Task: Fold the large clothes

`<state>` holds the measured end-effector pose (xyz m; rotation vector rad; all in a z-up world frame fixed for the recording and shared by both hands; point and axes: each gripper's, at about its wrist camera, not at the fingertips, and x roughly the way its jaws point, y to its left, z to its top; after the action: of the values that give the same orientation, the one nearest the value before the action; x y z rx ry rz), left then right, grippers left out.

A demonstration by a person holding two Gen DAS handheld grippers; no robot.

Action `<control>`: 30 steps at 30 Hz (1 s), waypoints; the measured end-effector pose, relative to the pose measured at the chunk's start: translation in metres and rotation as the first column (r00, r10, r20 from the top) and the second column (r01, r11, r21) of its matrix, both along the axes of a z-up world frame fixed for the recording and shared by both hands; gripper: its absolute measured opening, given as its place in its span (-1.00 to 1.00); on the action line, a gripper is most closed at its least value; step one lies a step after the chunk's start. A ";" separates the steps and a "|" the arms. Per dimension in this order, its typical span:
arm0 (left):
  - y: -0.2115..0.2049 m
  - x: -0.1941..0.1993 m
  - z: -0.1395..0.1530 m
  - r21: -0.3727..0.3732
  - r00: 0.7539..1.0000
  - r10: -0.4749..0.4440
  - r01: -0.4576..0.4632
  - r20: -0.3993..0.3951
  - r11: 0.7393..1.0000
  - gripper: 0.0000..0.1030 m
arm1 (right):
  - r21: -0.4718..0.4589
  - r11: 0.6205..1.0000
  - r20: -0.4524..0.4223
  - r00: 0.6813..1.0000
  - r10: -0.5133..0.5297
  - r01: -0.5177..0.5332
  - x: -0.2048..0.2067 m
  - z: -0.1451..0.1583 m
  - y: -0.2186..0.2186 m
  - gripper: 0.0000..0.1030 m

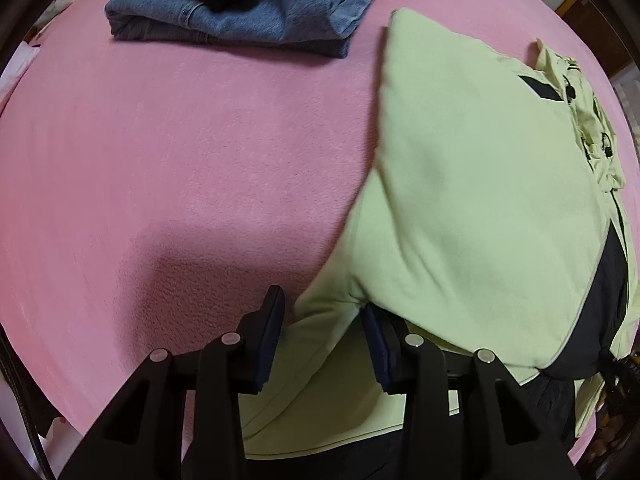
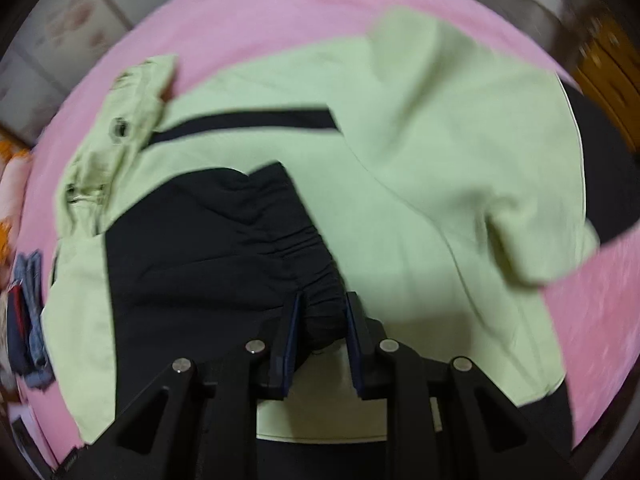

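A light green jacket (image 1: 472,184) with black panels lies on the pink bed cover (image 1: 168,152). One green part is folded over onto the body. My left gripper (image 1: 322,312) is open over the jacket's left edge, with green cloth between and under its jaws but not pinched. In the right wrist view the jacket (image 2: 432,140) fills the middle, hood at the upper left. My right gripper (image 2: 322,312) is shut on a bunched black cuff or sleeve end (image 2: 316,280) of the jacket. The view is blurred by motion.
A stack of folded blue denim and dark clothes (image 1: 256,4) sits at the far side of the bed; it also shows small at the left edge of the right wrist view (image 2: 28,304). Bare pink cover lies to the left of the jacket. Wooden furniture (image 2: 608,68) stands beyond the bed.
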<state>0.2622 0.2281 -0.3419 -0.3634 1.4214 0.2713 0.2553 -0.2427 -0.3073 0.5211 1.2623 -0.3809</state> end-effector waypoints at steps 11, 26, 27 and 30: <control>-0.024 -0.038 0.045 0.125 0.976 -0.191 0.178 0.104 0.976 -0.30 | -0.171 0.985 0.157 0.987 0.019 0.008 -0.020 0.053 0.018 -0.46; -0.148 0.005 0.032 -0.187 0.920 -0.385 0.392 0.077 0.901 -0.90 | 0.277 0.893 0.198 0.930 0.309 -0.355 -0.033 0.023 0.141 -1.00; -0.148 0.009 0.022 -0.200 0.923 -0.381 0.382 0.045 0.902 -0.90 | 0.285 0.890 0.192 0.931 0.311 -0.357 -0.033 0.018 0.148 -1.00; -0.144 0.015 0.007 -0.187 0.927 -0.375 0.371 0.016 0.909 -0.90 | 0.291 0.886 0.153 0.932 0.329 -0.361 -0.023 -0.006 0.158 -1.00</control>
<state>0.2768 0.0839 -0.3352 -0.2337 1.5087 -0.1743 0.2323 -0.0843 -0.3130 0.5628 1.2963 0.1511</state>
